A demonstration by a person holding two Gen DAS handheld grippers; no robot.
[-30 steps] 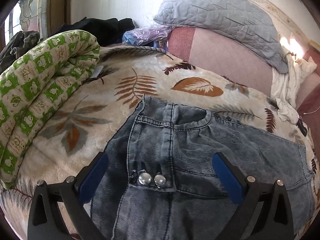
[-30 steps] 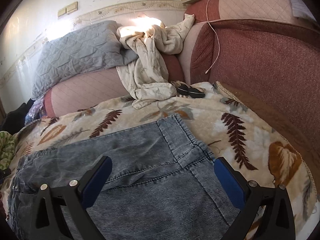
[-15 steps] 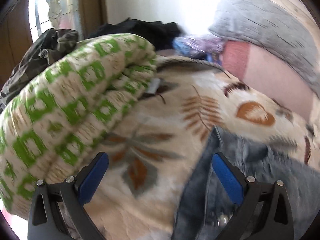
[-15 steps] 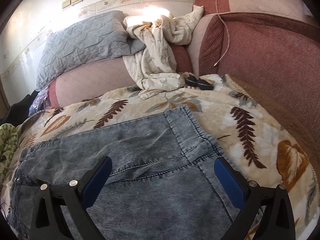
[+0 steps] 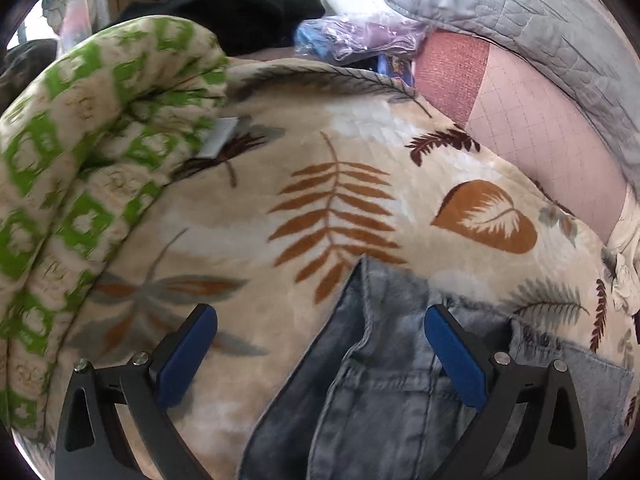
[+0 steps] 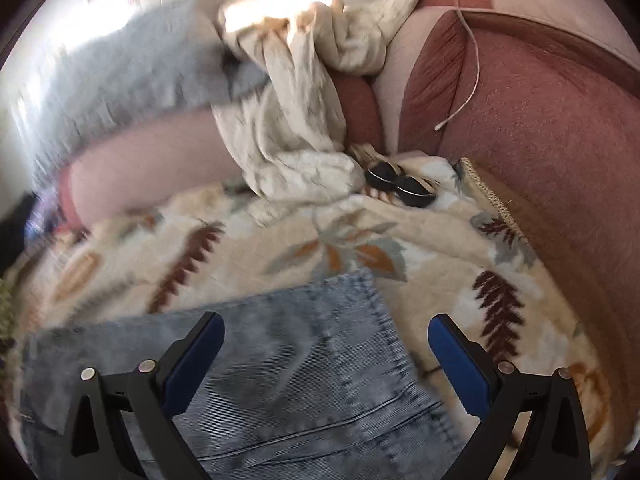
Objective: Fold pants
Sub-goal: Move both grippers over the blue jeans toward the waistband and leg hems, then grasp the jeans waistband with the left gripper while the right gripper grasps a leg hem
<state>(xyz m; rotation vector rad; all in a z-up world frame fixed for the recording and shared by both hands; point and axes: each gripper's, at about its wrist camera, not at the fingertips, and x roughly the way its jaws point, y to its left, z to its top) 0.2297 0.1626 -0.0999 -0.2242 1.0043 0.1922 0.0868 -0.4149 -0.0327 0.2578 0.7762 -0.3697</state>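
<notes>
The pants [image 5: 384,380] lie flat on the leaf-print blanket [image 5: 320,208], their near part cut off. Since a second ago both views have swung; the waist buttons are gone from sight. Left claw [image 5: 320,356] and right claw [image 6: 326,360] gape wide, empty. The right view is blurred.

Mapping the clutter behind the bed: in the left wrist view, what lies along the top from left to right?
Green patterned quilt → black clothes → purple plastic bag → grey pillow.
</notes>
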